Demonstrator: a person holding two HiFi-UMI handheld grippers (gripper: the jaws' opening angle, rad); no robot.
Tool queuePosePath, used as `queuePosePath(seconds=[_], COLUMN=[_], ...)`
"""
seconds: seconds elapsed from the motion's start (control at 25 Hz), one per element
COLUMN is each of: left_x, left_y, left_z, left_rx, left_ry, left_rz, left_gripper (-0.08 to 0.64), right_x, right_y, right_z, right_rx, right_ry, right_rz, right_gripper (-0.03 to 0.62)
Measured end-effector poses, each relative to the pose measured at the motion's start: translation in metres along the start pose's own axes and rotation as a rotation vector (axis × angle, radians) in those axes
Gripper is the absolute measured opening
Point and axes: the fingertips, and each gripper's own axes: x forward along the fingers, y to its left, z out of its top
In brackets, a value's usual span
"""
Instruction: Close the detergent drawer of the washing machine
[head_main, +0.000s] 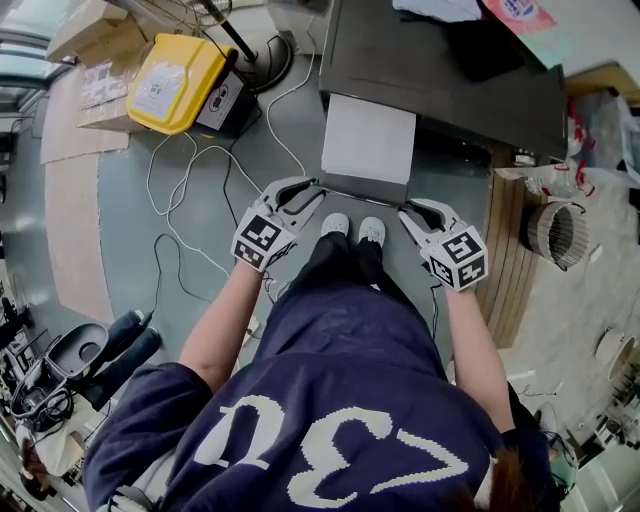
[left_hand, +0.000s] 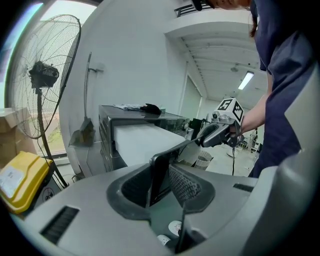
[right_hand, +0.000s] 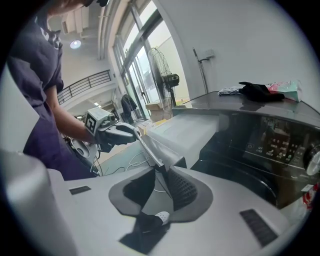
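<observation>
The washing machine (head_main: 450, 90) is dark grey, and its white detergent drawer (head_main: 368, 138) stands pulled far out toward me. The drawer's dark front panel (head_main: 365, 190) runs between my two grippers. My left gripper (head_main: 318, 190) is shut on the panel's left corner, which stands upright between its pads (left_hand: 186, 186). My right gripper (head_main: 404, 208) is shut on the right corner; in the right gripper view the thin panel edge (right_hand: 161, 165) sits between the pads. Each gripper view shows the other gripper at the far corner: right gripper (left_hand: 220, 132), left gripper (right_hand: 112, 132).
A yellow case (head_main: 175, 82) and a fan's base (head_main: 262, 55) stand on the floor left of the machine, with white cables (head_main: 190, 200) trailing toward me. A dark cloth (head_main: 480, 45) lies on the machine's top. A coiled duct (head_main: 558, 232) sits at the right. My shoes (head_main: 352, 228) are under the drawer front.
</observation>
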Motion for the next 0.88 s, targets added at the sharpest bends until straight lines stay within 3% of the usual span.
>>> queuePosePath(seconds=[0.88], left_x=[0.019], left_y=[0.019], left_z=[0.013], left_rx=[-0.006], left_ry=[0.004], left_rz=[0.007], left_gripper=[0.126], right_x=[0.009], right_y=[-0.026], right_z=[0.015], right_rx=[0.016], right_ry=[-0.044], right_rz=[-0.071], right_gripper=[0.101])
